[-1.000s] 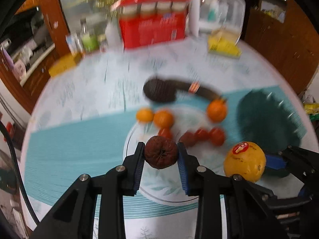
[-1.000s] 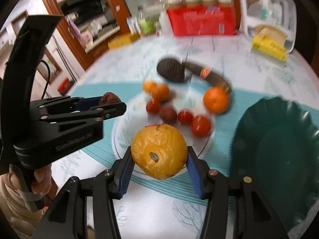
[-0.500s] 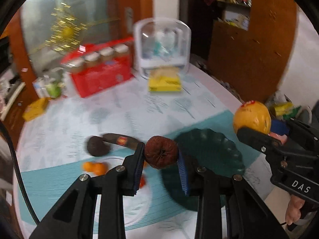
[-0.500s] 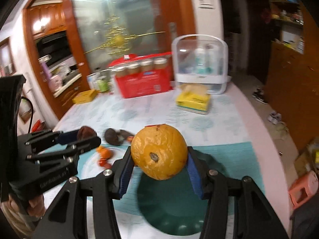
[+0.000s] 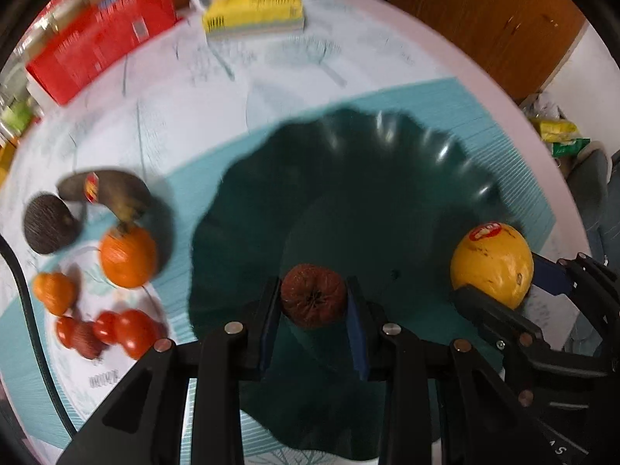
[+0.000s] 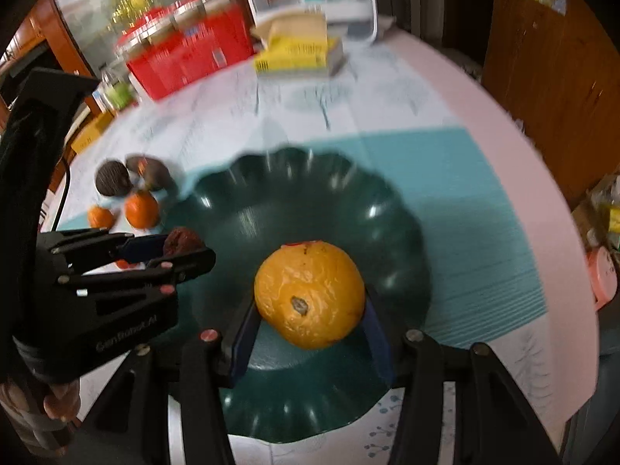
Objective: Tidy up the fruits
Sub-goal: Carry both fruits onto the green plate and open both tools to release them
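Clamping a wrinkled brown fruit between its blue pads, the left gripper sits at lower centre of its own view, over the dark green scalloped bowl. Right gripper, lower centre of its view, holds a large yellow-orange citrus over the same bowl; a red sticker shows on the citrus at the right edge of the left view. At left, a white plate carries oranges and small red fruits, with an avocado and a darkened banana beside it. Upper frame: red box, yellow pack
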### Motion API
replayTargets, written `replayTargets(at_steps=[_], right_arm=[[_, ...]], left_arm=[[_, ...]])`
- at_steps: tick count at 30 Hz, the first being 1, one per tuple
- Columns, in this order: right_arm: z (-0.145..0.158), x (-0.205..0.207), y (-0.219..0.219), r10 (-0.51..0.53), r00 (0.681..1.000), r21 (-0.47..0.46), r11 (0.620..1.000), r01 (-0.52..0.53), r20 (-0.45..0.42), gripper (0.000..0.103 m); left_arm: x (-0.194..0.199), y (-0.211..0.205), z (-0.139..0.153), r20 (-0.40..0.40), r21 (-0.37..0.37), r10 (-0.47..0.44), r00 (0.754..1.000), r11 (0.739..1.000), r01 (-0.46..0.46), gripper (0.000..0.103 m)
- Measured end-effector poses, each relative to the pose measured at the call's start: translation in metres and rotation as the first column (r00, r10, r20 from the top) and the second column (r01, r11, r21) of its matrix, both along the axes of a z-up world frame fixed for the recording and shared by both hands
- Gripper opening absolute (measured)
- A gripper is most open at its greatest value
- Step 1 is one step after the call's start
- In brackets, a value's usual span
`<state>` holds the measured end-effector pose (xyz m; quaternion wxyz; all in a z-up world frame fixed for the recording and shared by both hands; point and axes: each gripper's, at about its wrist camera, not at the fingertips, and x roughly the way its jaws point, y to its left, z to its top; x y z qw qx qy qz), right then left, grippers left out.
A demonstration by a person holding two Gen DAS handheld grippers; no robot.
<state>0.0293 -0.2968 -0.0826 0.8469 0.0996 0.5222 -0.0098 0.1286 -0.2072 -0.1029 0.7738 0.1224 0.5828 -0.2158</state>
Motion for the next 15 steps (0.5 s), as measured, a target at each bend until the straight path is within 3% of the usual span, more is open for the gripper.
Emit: replayTargets(at_steps=[3,8,9,11,13,15], right_arm=[[-0.017,-0.002,-0.002,0.003,0.999,0.011,1.000,-0.003,-0.032,0.052],[-0.015,-0.001,0.001,0.008,1.000,0.005,1.000,-0.008,-0.006,0.053],[-0.015,0.001,0.002,0.009,1.000,0.003,1.000,-0.008,-0.004,0.053],[-0.015,0.001,0.002,0.008,1.000,0.003,1.000,-0.008,0.001,0.054],[-0.015,0.001,0.000,0.002,1.000,0.015,1.000,-0.002,0.003,0.055],[-0.012,0.001,-0.003,-0.006,1.000,0.035,0.999,0.005,0.008,0.056]], left_arm=[[-0.001,0.001,-0.006,-0.002,-0.008,0.005,1.000,1.000,-0.005,0.030],[-0.004,0.006,-0.007,-0.006,-0.015,0.009,1.000,1.000,-0.009,0.032],[-0.003,0.008,-0.007,-0.006,-0.016,0.007,1.000,1.000,-0.007,0.039],[-0.001,0.010,-0.006,-0.001,-0.017,0.003,1.000,1.000,-0.003,0.064],[0.001,0.013,-0.005,0.022,-0.002,0.012,1.000,1.000,-0.012,0.074],[0.002,0.017,-0.004,0.015,-0.011,0.015,1.000,1.000,-0.015,0.077]])
